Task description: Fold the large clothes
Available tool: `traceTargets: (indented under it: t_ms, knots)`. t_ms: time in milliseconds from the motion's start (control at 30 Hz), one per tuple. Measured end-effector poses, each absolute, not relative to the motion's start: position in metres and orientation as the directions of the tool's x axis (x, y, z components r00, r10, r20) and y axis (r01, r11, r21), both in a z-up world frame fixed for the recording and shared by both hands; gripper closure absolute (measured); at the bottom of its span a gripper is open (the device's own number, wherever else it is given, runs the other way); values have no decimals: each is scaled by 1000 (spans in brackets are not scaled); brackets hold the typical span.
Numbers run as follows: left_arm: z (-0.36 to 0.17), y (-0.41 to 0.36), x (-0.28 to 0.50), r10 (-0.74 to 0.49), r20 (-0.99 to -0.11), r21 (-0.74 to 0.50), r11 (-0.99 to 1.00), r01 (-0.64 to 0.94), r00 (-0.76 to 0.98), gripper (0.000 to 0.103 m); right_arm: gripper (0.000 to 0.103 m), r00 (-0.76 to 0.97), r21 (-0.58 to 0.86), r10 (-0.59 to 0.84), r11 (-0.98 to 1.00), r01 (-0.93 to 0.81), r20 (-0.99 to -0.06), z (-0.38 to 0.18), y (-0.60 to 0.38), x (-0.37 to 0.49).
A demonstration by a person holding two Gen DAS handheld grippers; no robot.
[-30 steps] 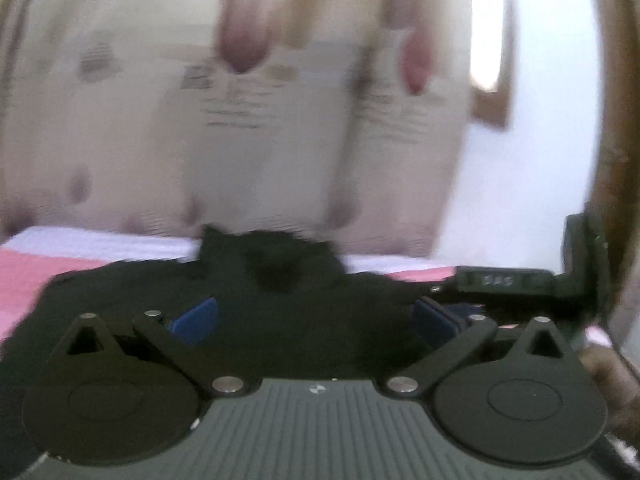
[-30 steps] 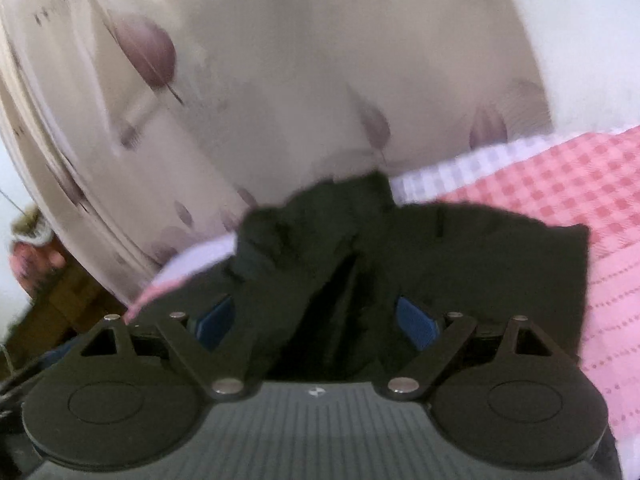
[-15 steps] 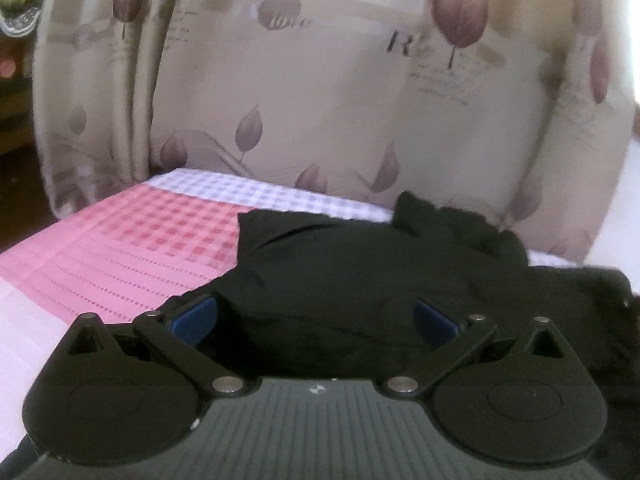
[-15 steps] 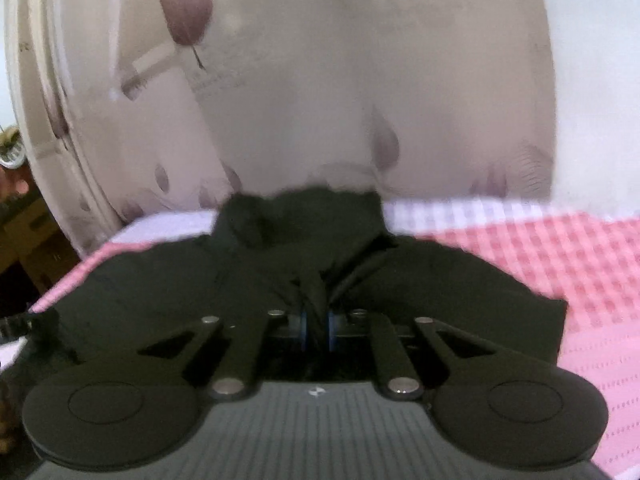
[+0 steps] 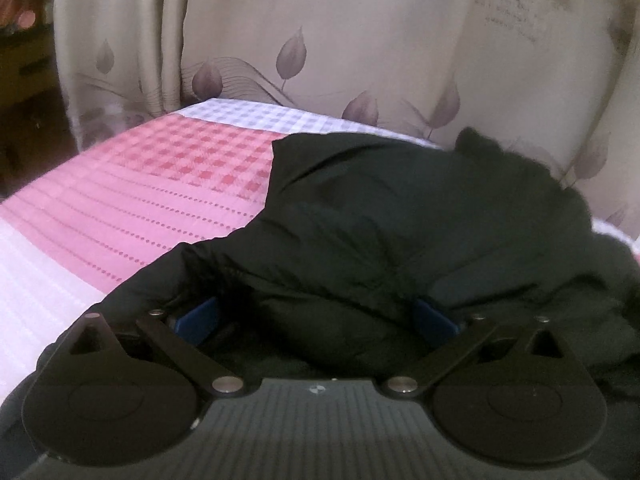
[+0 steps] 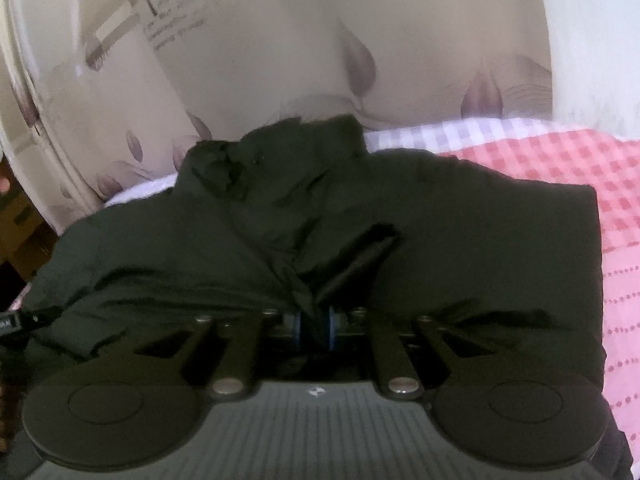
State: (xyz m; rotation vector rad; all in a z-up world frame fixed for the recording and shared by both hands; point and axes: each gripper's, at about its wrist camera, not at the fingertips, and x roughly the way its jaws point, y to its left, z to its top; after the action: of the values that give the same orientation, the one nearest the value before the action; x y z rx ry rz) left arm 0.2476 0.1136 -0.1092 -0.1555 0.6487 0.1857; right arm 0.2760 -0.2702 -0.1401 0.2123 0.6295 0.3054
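Jacket: black (image 6: 460,232), spread on a pink checked bedsheet (image 5: 132,208), collar end toward the curtain at 12 o'clock in both wrist views.
Long axis: judged to run from the near hem at 6 o'clock to the collar (image 6: 288,148) at 12 o'clock, along the line the fingers point.
Right gripper: (image 6: 314,326) jaws drawn almost together, pinching a puckered ridge of jacket cloth at the near middle; the blue pads (image 6: 331,326) press the fold from both sides. The closing was done within the last second.
Left gripper: (image 5: 316,316) jaws spread wide, a bulge of jacket lying between the blue pads (image 5: 198,316) but not squeezed; nothing held.
Nearer hand: the right already has cloth; the left sits right over the fabric and only needs to close.
Coming move: likely the left takes its own pinch, then both carry the near edge toward 12 o'clock.
Around: sheet bare at 9 to 10 o'clock in the left view and at 3 o'clock in the right view.
In the way: curtain (image 5: 360,52) hangs just behind the collar; dark furniture (image 5: 24,80) at far 9 o'clock, well apart.
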Motion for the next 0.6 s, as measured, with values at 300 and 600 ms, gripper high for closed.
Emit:
traceTargets:
  t_ms: [300, 600]
  knots:
    - [-99, 103, 239, 121, -607, 3, 989, -150, 785, 7, 88, 760, 273, 319, 943, -192, -566, -121, -274, 264]
    - [-51, 154, 79, 58, -400, 71, 997, -32, 915, 0, 26, 847, 292, 320, 934, -207, -424, -86, -355, 29]
